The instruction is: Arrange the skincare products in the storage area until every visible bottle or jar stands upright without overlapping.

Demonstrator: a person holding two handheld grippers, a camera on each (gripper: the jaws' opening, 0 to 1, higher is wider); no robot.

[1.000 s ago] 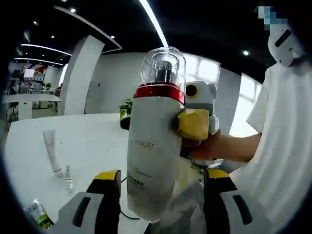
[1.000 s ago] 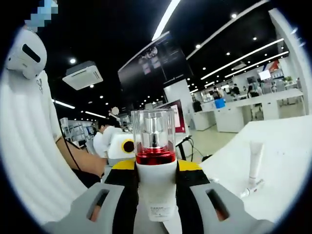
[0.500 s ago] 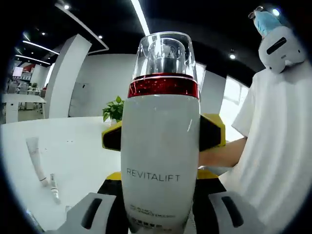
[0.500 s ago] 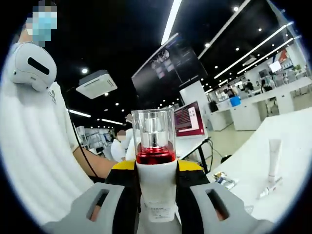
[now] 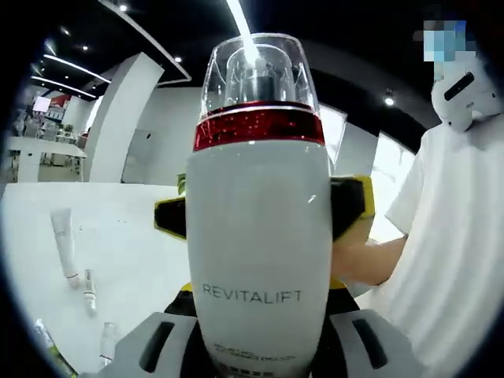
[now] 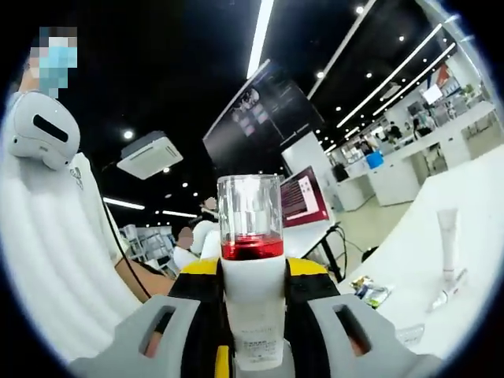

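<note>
A white REVITALIFT bottle (image 5: 260, 236) with a red band and a clear cap is held upright in the air. In the left gripper view it stands very close. My left gripper (image 5: 261, 287) presses its yellow-tipped jaws against both sides of the bottle's lower part, shut on it. My right gripper (image 5: 260, 213) clamps the same bottle higher up from the far side. In the right gripper view the bottle (image 6: 252, 307) rises between the jaws of my right gripper (image 6: 252, 272), which is shut on it.
A white table (image 5: 134, 228) carries a lying white tube (image 5: 63, 244) and two small vials (image 5: 89, 290). In the right gripper view the table (image 6: 480, 213) holds a tube (image 6: 449, 236) and a small packet (image 6: 370, 291). A person in a white shirt (image 5: 449, 252) stands close behind.
My left jaws, open and wide apart a second ago, have closed in on the bottle's lower part. The bottle now sits nearer the left camera. My right gripper has kept its hold.
</note>
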